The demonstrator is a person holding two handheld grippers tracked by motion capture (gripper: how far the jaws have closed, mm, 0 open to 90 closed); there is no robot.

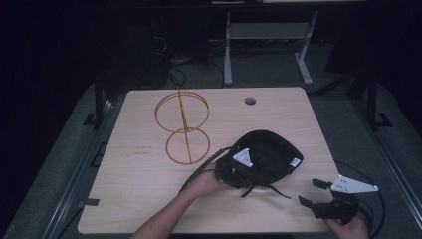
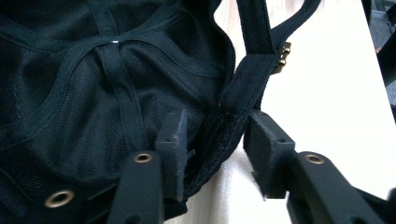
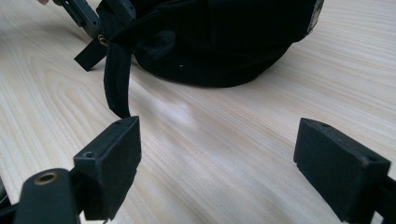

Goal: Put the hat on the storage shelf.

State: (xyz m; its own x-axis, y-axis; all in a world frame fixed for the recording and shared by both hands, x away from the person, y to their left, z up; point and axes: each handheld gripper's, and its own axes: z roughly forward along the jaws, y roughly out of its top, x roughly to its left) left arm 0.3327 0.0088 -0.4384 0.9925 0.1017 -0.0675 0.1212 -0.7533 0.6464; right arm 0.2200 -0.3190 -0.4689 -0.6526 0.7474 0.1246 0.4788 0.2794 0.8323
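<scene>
**A:** Looks like you're mid-grab: your left gripper straddles the rim of the black cap near the table's right front, jaws not quite pinched. Guess you'll need to clamp before lifting.

**B:** Yep, and your right gripper hangs wide, holding nothing. No containers here, only that gold wire stand.
</scene>
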